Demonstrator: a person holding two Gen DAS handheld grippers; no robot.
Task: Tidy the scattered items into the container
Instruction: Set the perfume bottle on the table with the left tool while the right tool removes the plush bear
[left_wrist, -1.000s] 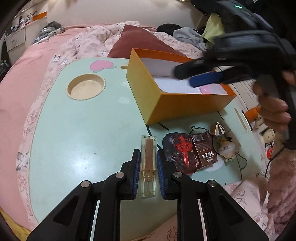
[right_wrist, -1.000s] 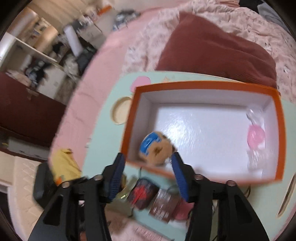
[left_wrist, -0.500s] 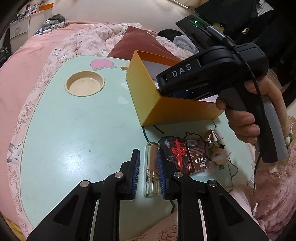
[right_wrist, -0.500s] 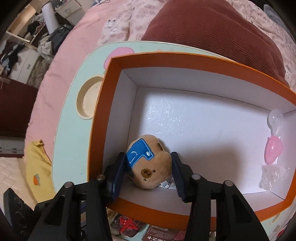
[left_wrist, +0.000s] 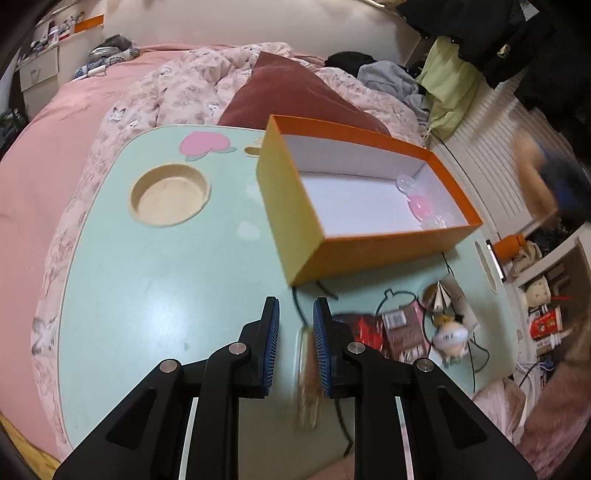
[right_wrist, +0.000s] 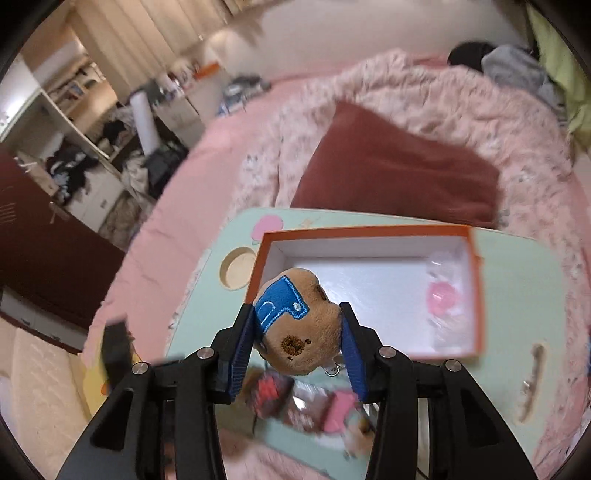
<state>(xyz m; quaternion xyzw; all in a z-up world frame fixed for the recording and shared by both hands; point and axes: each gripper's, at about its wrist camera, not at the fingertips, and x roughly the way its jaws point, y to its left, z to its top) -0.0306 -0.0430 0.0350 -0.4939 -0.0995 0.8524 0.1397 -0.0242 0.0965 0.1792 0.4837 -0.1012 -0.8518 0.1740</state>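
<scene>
While the right gripper (right_wrist: 297, 341) clamps a plush toy (right_wrist: 295, 325) above the orange box (left_wrist: 295, 221), only a pink item (left_wrist: 419, 205) lies inside. Left gripper (left_wrist: 295, 347) is slightly parted around a blurred glass vial (left_wrist: 306, 373); whether it grips is unclear. Packets (left_wrist: 400, 328) and a keychain (left_wrist: 448, 336) remain on the table (left_wrist: 147, 295).

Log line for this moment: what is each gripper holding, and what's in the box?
left gripper: open, blurred clear tube between jaws | right gripper: shut on brown plush toy, above table | orange box: pink item inside
</scene>
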